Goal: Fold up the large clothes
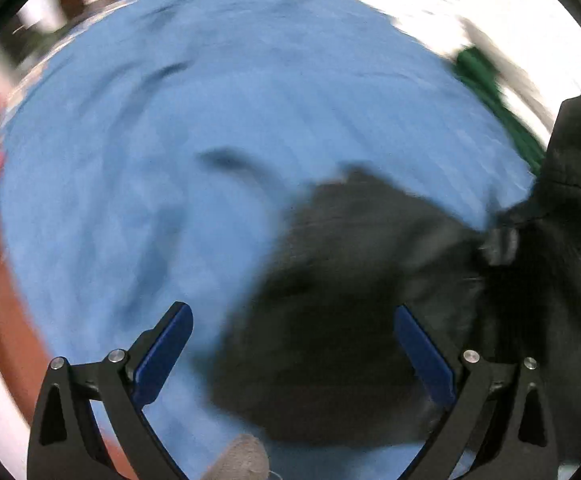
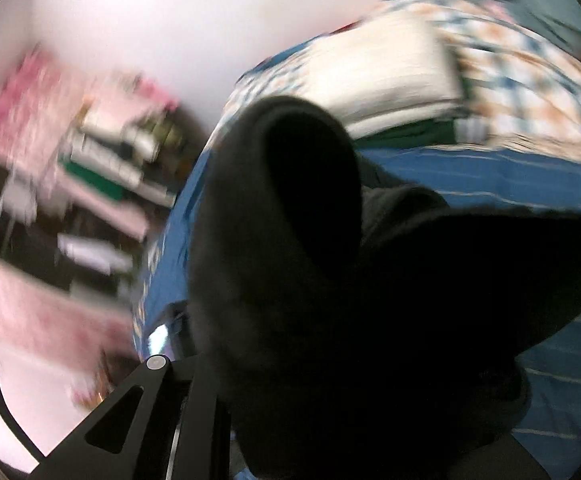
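A black garment lies bunched on a blue bedsheet, lower right in the blurred left wrist view. My left gripper is open just above it, blue pads wide apart, holding nothing. In the right wrist view the same black garment drapes over my right gripper and hides its fingertips; only the left arm of the gripper shows. The cloth hangs up close to the lens, with a tube-like opening facing the camera.
A stack of folded white and green clothes and a checked blanket lie at the bed's far end. Shelves with clutter stand to the left. A green item lies at the bed's right edge.
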